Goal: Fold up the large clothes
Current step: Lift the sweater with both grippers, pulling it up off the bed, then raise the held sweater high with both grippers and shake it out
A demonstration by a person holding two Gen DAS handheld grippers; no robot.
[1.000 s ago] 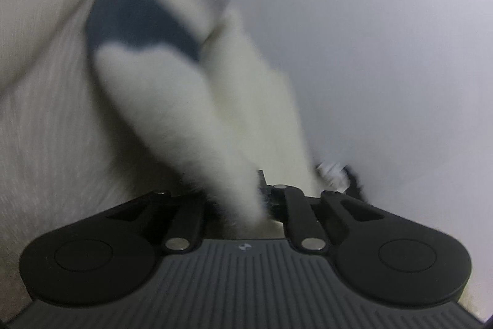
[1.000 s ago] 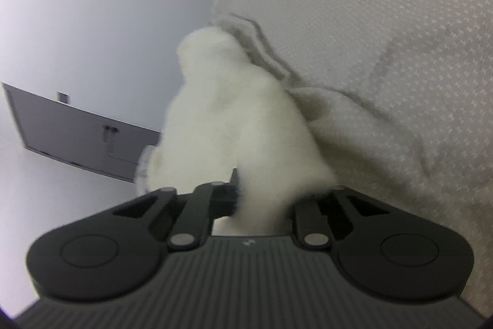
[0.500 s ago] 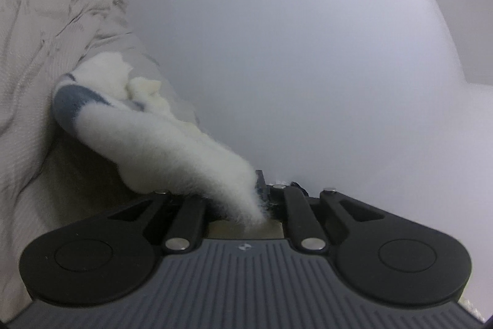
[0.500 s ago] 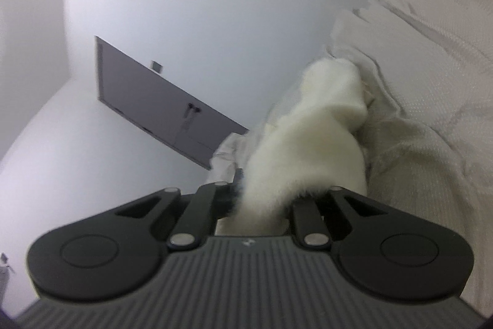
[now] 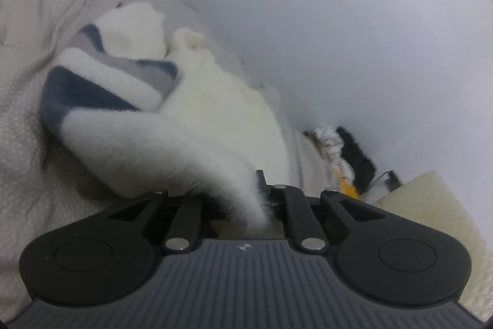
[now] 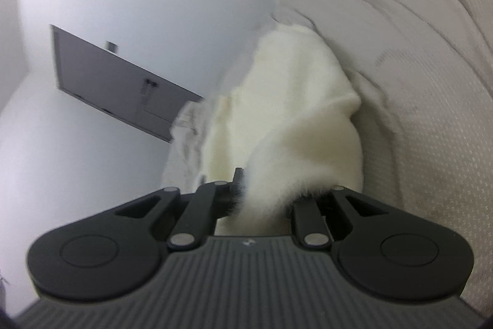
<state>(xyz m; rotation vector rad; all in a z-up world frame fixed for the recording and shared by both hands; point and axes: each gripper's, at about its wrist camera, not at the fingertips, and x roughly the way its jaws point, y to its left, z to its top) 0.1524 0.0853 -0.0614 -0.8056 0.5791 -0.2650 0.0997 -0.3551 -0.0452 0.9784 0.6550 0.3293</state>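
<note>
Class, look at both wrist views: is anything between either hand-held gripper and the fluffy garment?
Nothing visible. The left hand-held gripper and the right hand-held gripper are each shut directly on the fluffy white garment, above the beige bedding.

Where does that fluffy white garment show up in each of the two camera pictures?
Left wrist: garment fills centre-left, showing navy and grey stripes, and runs down into the left claw.
Right wrist: garment at centre, all cream, pinched in the right claw.
Shared landmark: beige bedding.
</note>
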